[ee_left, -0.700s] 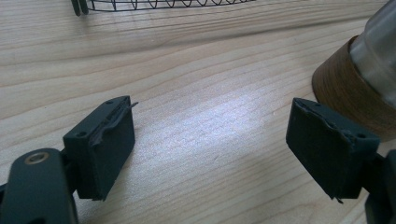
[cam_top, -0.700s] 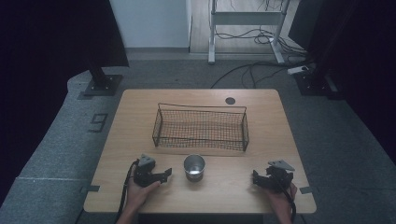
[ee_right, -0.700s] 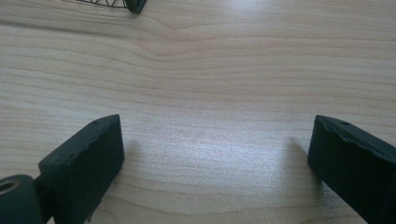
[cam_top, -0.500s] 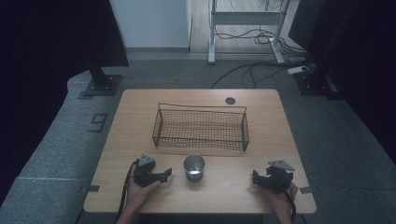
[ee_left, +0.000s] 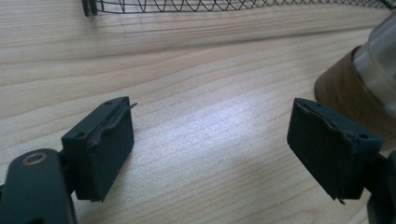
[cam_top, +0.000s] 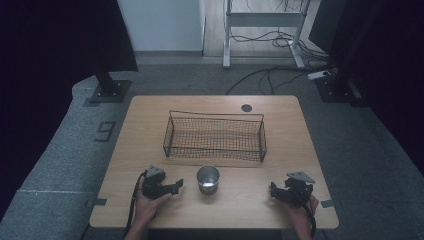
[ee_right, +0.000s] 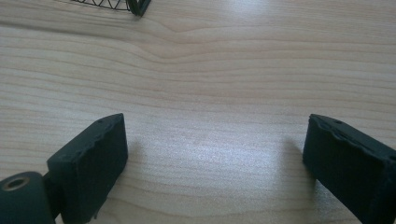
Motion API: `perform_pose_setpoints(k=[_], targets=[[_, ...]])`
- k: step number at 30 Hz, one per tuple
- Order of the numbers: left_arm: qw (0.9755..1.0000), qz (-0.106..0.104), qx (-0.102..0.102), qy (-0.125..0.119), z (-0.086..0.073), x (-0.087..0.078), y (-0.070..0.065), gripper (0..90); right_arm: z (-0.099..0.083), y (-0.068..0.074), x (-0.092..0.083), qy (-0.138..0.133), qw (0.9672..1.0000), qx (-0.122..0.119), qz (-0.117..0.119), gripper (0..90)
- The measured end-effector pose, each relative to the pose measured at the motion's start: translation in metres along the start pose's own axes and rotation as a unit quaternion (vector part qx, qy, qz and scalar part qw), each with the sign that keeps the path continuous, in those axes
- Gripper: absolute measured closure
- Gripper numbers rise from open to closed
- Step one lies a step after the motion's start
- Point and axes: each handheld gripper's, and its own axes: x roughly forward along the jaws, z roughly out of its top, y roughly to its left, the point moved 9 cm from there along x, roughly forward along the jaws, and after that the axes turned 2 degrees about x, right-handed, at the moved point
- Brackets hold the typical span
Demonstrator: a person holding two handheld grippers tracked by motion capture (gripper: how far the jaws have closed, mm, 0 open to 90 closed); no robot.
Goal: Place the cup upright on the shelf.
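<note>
A shiny metal cup (cam_top: 208, 179) stands upright near the front middle of the wooden table (cam_top: 300, 140). Behind it sits a black wire basket (cam_top: 215, 136), with nothing visible inside. My left gripper (cam_top: 176, 185) rests on the table just left of the cup, open, jaws pointing toward it. In the left gripper view the cup (ee_left: 373, 70) rises at the right edge, its lower part reflecting the wood, just beyond my left gripper (ee_left: 210, 149). My right gripper (cam_top: 273, 190) lies near the front right, open over bare wood (ee_right: 215, 154).
A corner of the basket (ee_right: 135, 7) shows at the top of the right gripper view. A dark round grommet (cam_top: 246, 107) sits at the table's back edge. Stand bases and cables lie on the grey floor beyond the table.
</note>
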Motion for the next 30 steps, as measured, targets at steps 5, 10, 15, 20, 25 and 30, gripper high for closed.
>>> perform_pose_setpoints(k=[5, 10, 15, 20, 25, 30], targets=[[0.9999, 0.003, 0.013, -0.005, 0.000, -0.002, -0.001, 15.1, 0.000, 0.000, 0.000, -0.001, 1.0000, 0.000, 0.000, 6.8], [0.9996, 0.003, 0.026, -0.007, 0.001, -0.004, -0.004, 14.7, 0.000, 0.000, 0.000, -0.002, 1.0000, -0.002, 0.001, 7.7], [0.9989, -0.010, 0.029, -0.035, 0.012, -0.017, -0.010, 14.2, 0.001, 0.001, 0.000, -0.003, 1.0000, -0.003, 0.003, 8.4], [0.9980, -0.025, 0.037, -0.045, 0.019, -0.027, -0.018, 12.2, 0.001, 0.001, 0.000, -0.004, 1.0000, -0.004, 0.004, 9.7], [0.9969, -0.039, 0.044, -0.052, 0.023, -0.034, -0.027, 11.5, 0.001, 0.002, 0.000, -0.005, 1.0000, -0.005, 0.005, 10.7], [0.9955, -0.055, 0.053, -0.055, 0.027, -0.039, -0.036, 9.3, 0.001, 0.002, 0.000, -0.005, 1.0000, -0.005, 0.006, 11.2]])
